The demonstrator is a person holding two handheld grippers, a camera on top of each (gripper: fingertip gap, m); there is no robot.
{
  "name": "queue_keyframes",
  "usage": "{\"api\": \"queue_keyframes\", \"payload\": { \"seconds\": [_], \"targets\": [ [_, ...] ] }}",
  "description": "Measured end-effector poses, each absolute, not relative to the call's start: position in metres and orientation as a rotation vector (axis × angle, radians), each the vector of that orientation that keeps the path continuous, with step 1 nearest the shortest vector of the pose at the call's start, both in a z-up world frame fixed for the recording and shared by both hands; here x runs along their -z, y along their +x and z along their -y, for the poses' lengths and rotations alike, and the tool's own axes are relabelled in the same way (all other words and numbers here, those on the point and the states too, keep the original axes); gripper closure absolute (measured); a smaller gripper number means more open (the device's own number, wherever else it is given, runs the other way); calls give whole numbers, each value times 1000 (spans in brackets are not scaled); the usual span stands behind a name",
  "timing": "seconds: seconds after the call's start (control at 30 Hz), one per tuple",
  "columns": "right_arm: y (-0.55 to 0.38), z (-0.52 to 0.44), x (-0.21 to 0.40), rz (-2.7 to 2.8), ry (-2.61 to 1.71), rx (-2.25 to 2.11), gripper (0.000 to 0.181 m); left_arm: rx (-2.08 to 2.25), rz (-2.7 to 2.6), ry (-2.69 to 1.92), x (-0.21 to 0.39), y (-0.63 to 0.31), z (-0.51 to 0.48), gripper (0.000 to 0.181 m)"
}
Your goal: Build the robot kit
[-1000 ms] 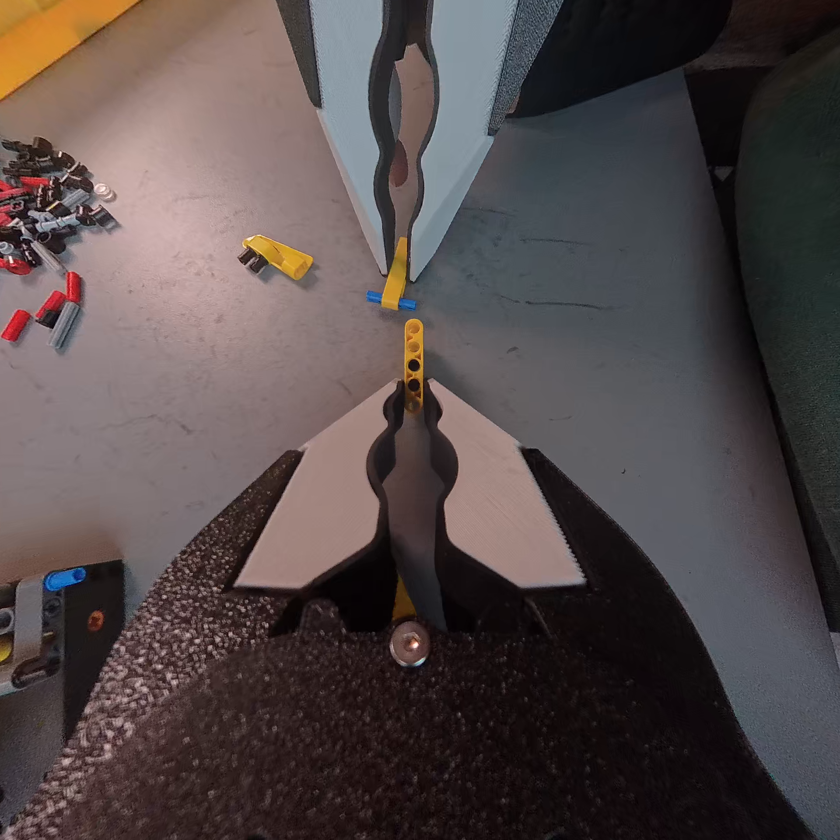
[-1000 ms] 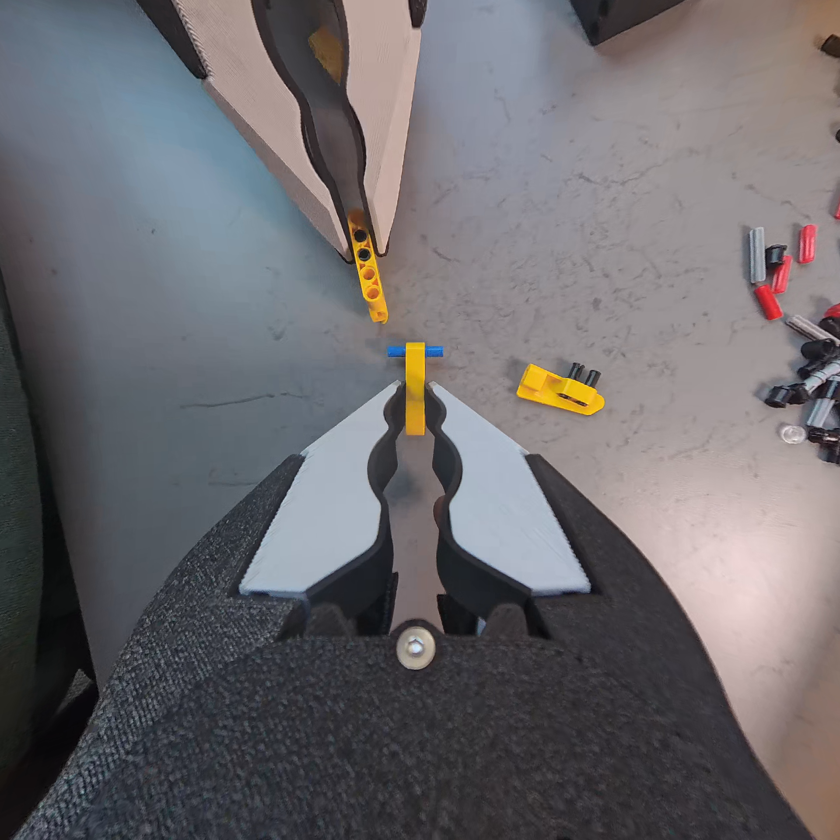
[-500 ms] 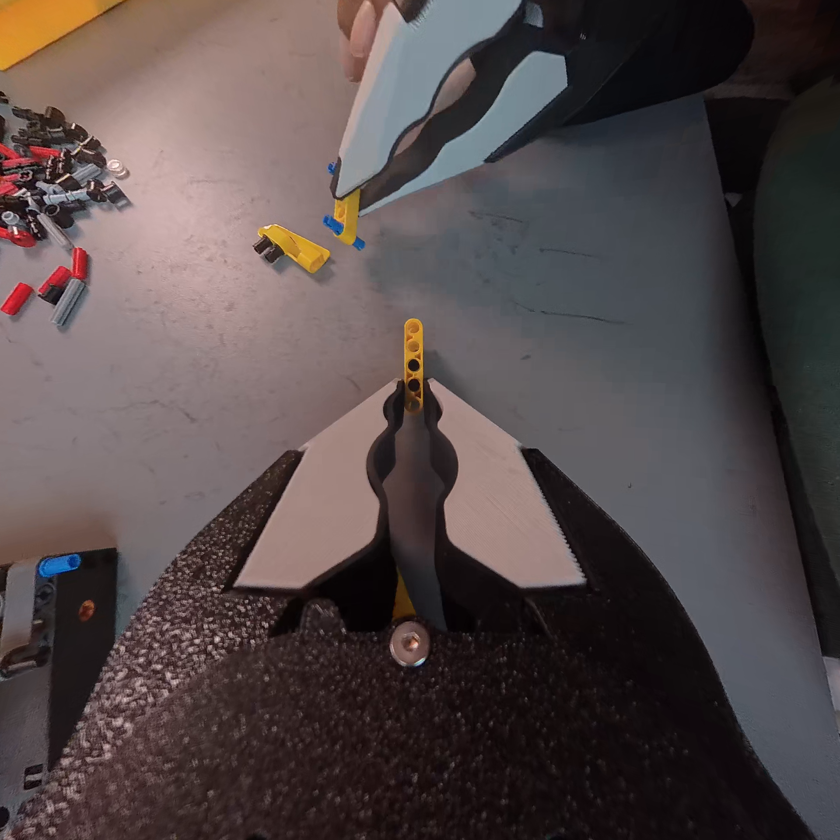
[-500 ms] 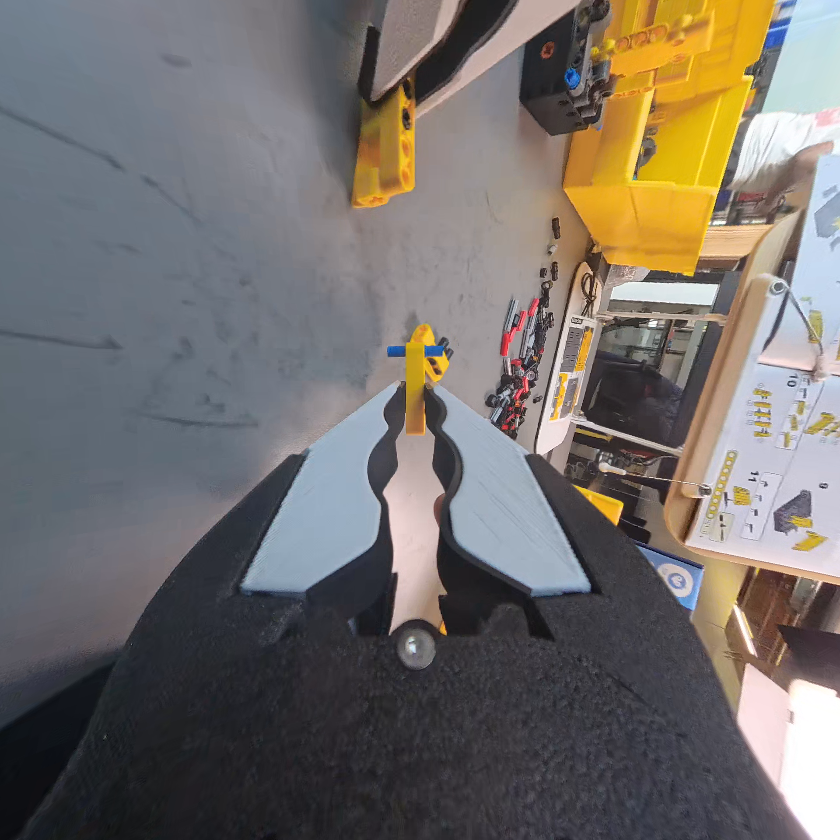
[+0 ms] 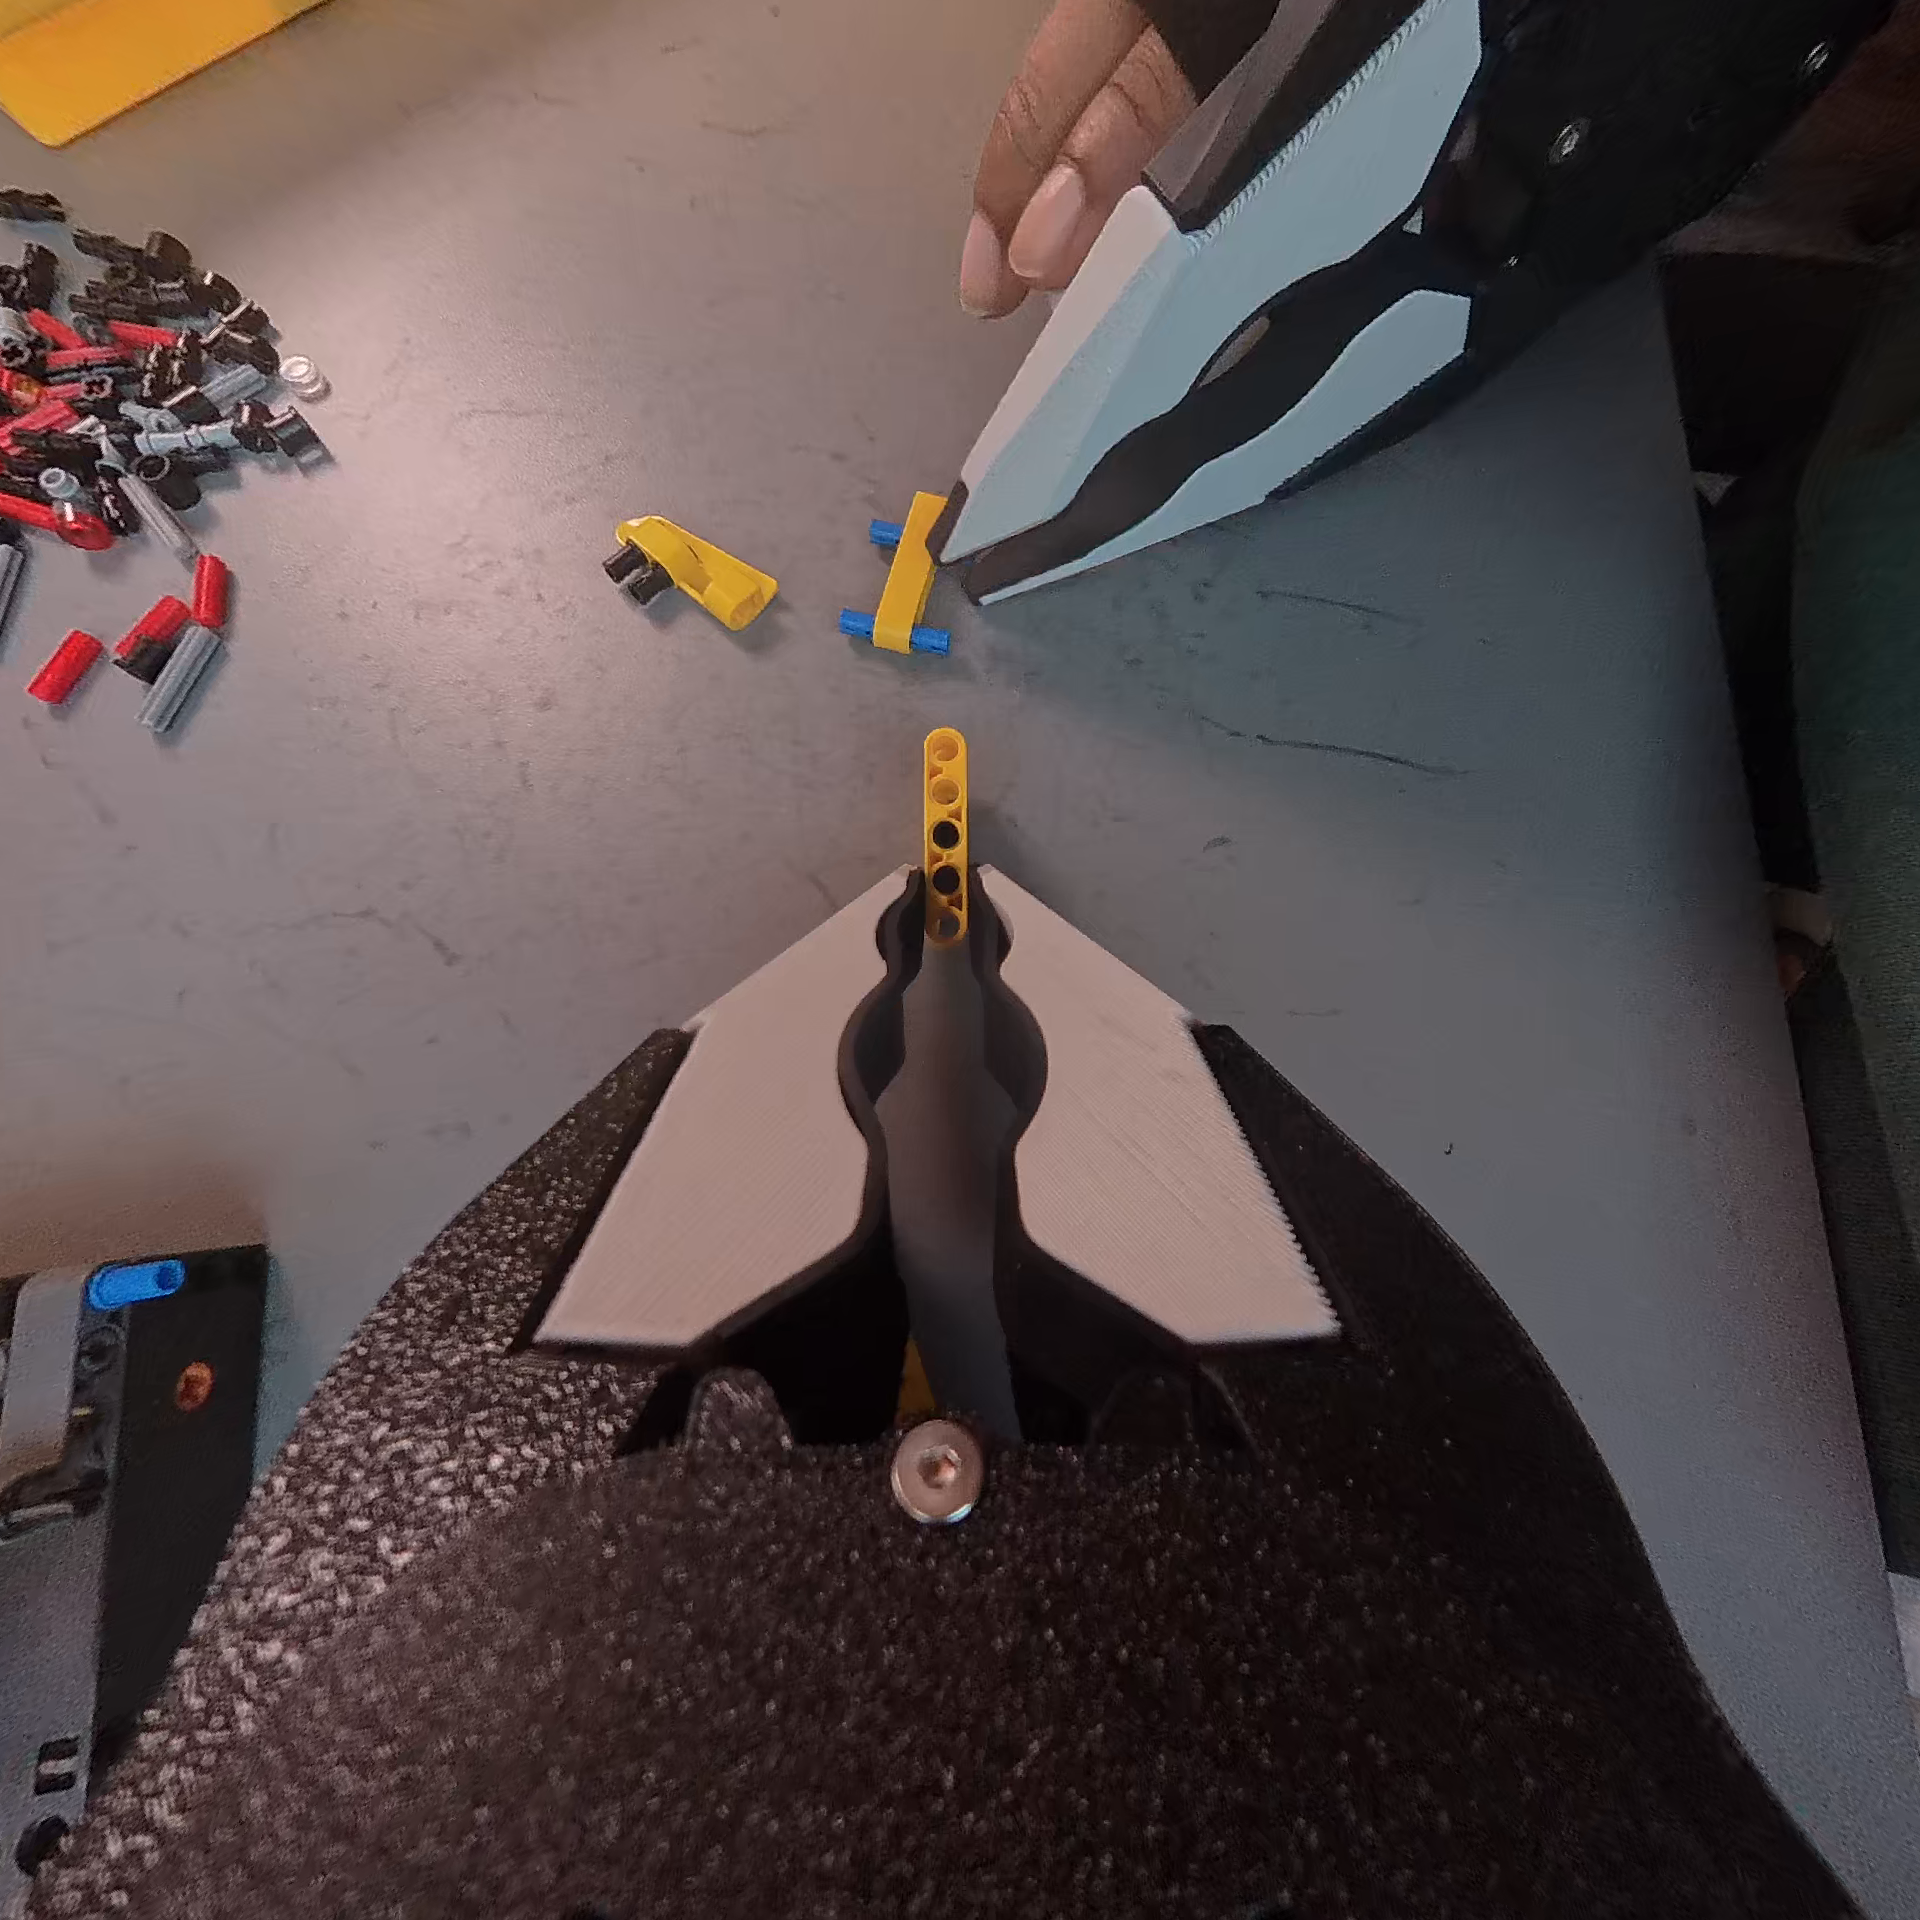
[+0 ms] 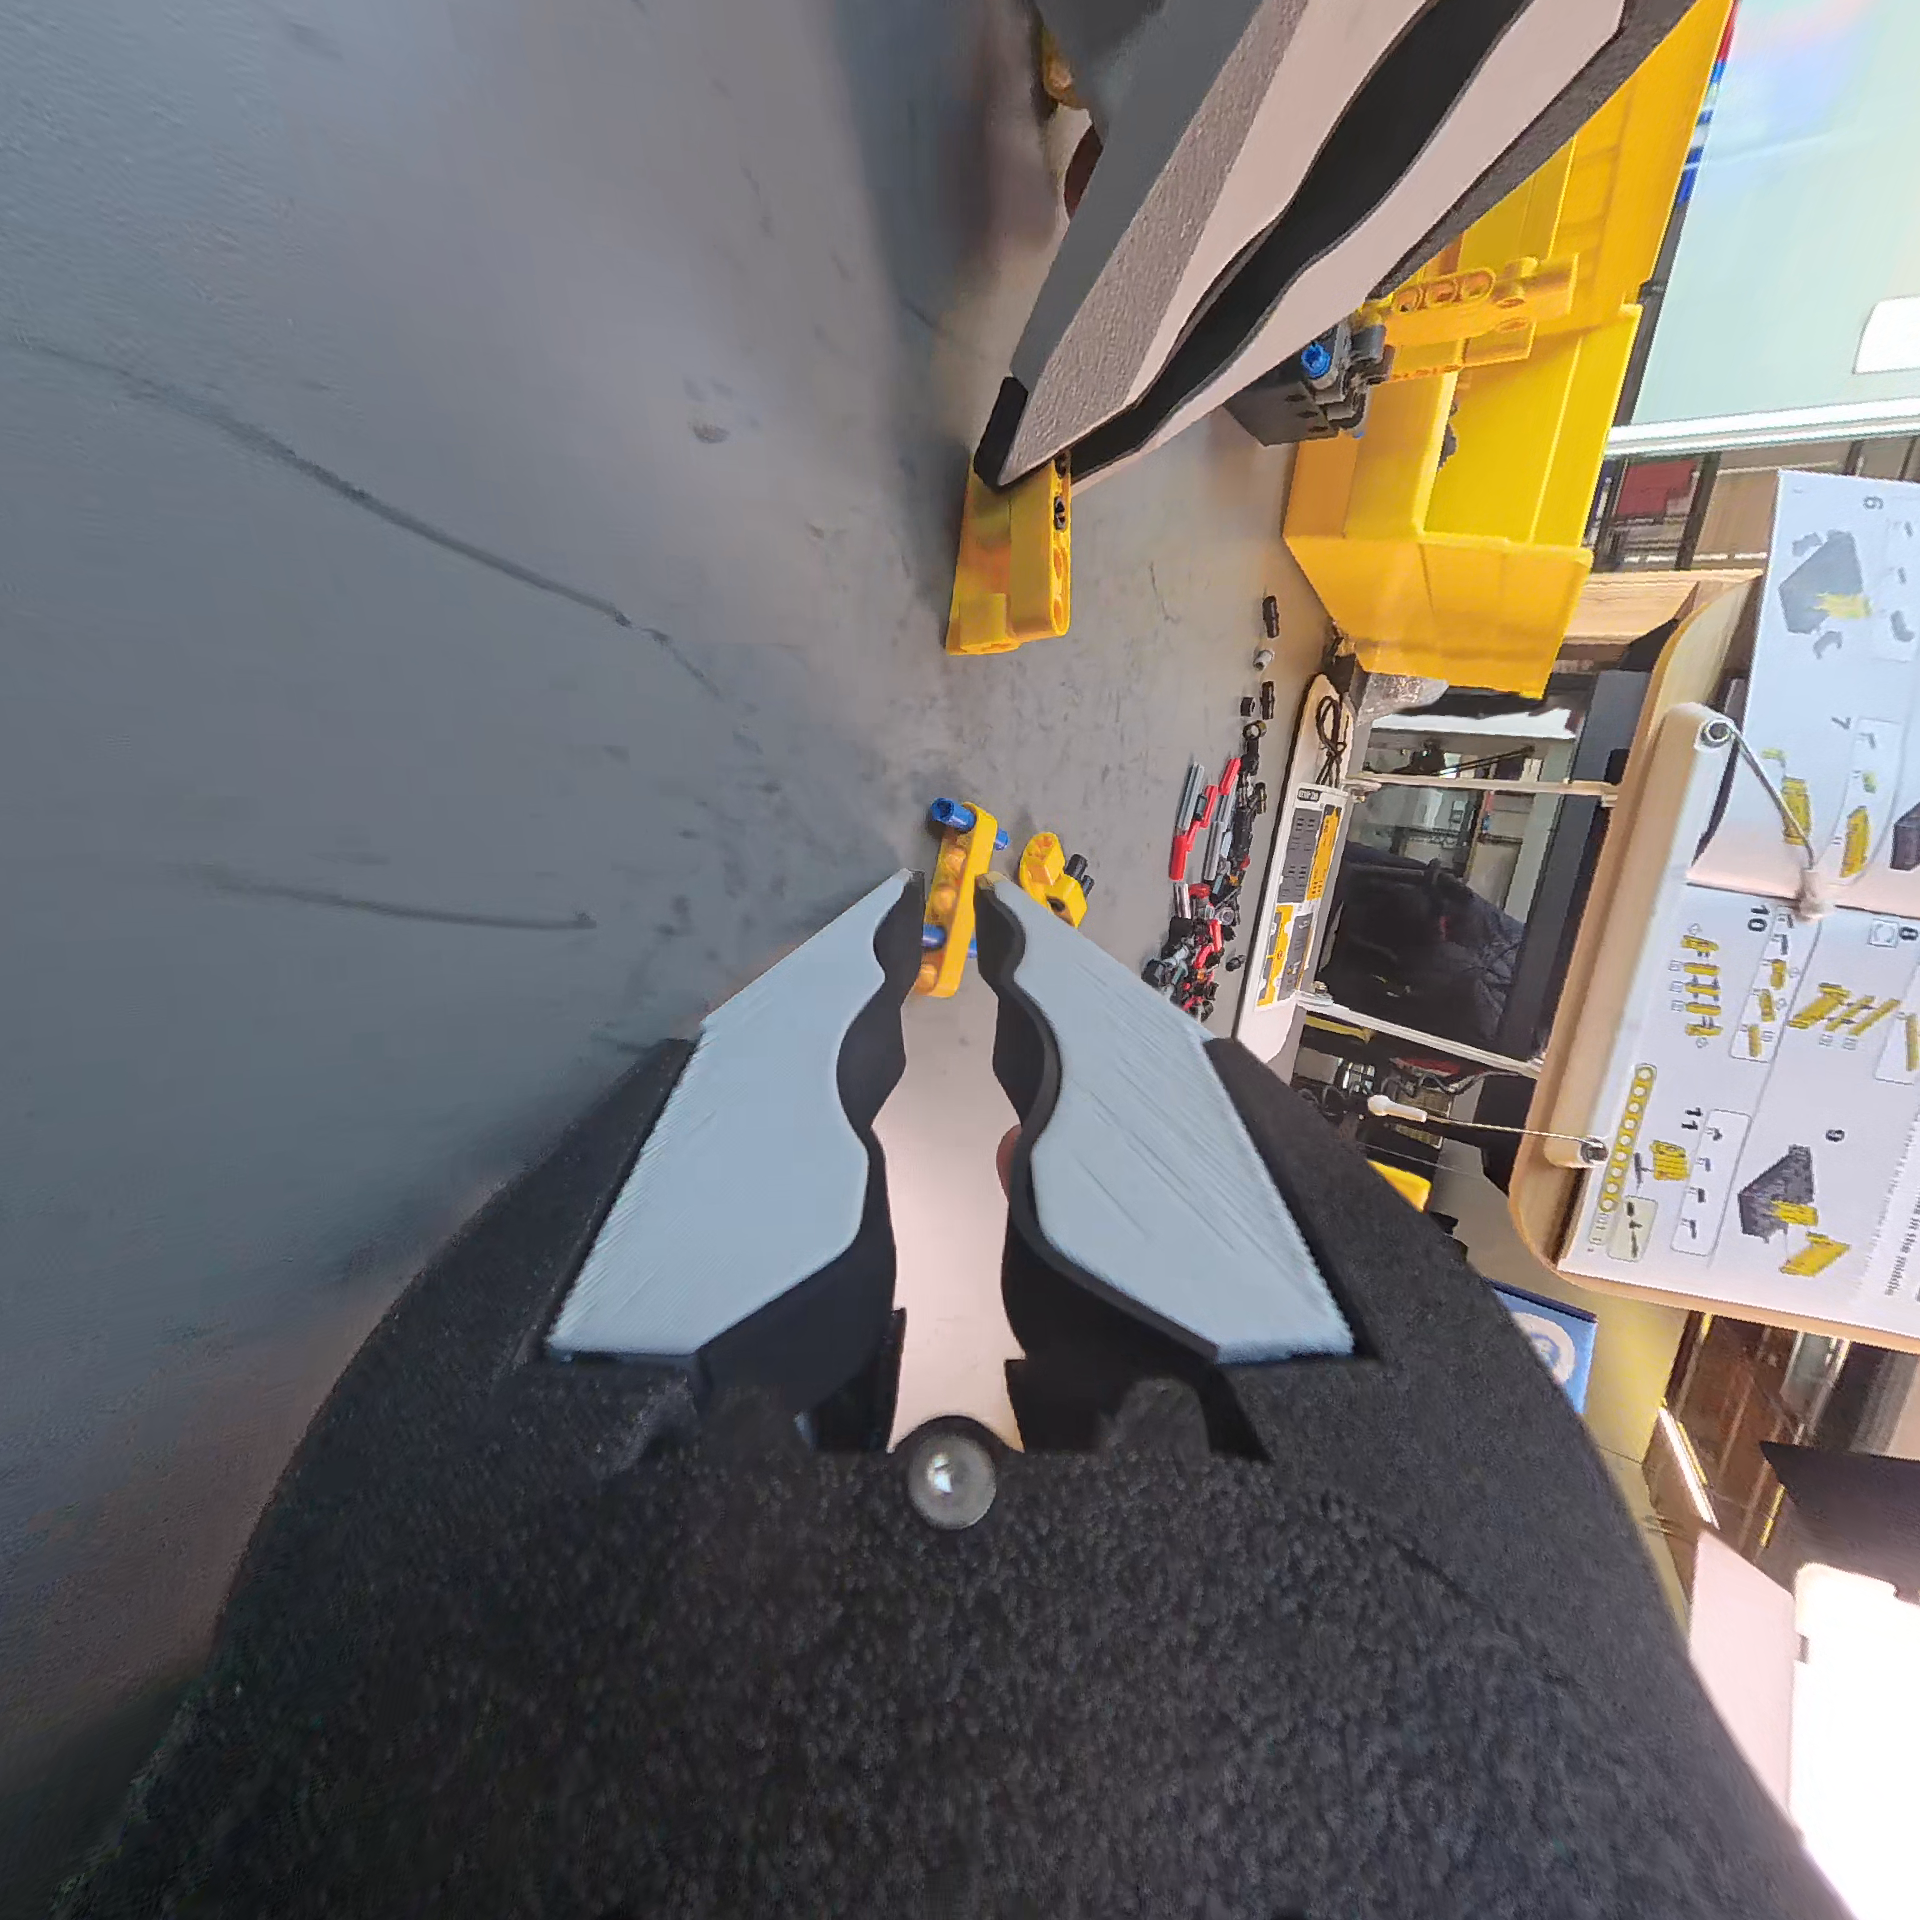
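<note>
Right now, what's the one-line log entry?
left gripper: shut on long yellow beam | right gripper: open, short blue-pinned beam at fingers, on table

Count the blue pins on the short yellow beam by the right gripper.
2 blue pins: one through the beam's near end, one through its far end beside the right gripper's tips. The far pin's other side is hidden behind the gripper.
</note>
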State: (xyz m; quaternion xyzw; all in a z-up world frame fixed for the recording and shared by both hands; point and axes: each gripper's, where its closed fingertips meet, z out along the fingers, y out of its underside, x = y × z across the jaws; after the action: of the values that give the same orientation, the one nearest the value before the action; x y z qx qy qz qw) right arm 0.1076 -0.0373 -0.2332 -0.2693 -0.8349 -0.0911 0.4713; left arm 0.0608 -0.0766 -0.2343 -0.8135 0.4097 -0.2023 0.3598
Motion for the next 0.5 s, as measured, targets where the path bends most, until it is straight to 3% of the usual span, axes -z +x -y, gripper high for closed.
{"api": "queue_keyframes", "payload": {
  "seconds": [0.1,0.33,0.5],
  "targets": [
    [108,42,230,2031,-802,79,167,523,-1055,-2097,234,61,76,175],
    [114,38,216,2033,-1759,-852,157,541,-1045,-2104,234,61,77,175],
    [119,18,234,2111,-1974,-958,157,551,-1035,-2112,234,59,77,175]
  ]
}}
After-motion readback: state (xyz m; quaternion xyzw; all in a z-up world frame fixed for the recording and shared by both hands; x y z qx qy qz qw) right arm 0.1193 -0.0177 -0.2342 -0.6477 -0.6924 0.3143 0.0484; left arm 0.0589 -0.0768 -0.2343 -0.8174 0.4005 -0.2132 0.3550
